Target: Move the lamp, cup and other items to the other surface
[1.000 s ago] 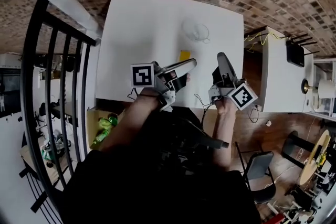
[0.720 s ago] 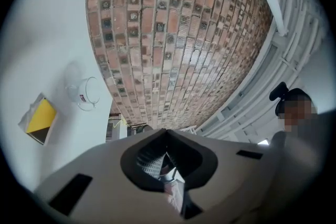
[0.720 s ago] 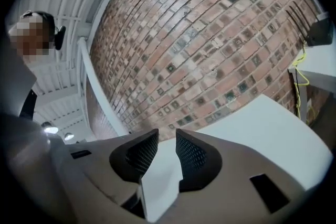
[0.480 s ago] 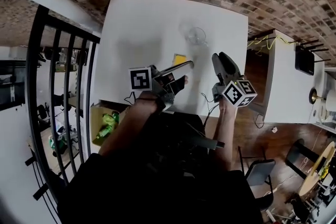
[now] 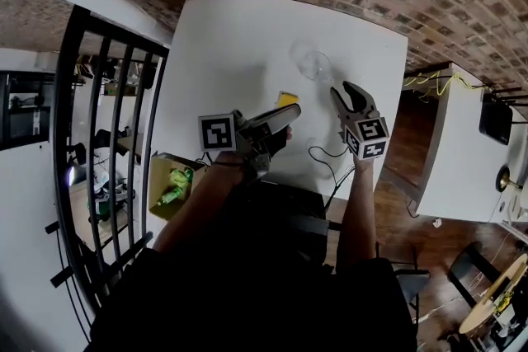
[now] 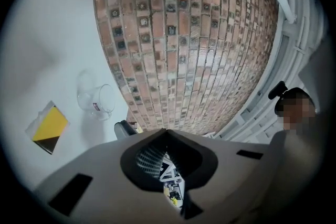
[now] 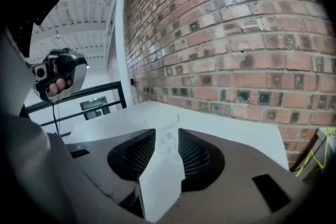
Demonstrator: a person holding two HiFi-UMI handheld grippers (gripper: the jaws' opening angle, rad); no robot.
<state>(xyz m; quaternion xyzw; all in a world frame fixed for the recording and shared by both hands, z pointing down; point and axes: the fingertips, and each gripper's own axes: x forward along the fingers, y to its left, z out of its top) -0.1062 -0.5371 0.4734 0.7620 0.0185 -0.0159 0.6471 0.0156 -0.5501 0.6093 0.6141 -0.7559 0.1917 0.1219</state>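
Dropping closer to the clear glass cup point(image 5: 312, 64) on the white table point(image 5: 231, 45), the right gripper point(image 5: 346, 94) has just been opening its jaws, now apart and empty (cup probably light, slippery, fragile; pinch its wall gently).

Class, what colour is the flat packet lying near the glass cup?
The packet is yellow with a dark corner, clearest in the left gripper view.
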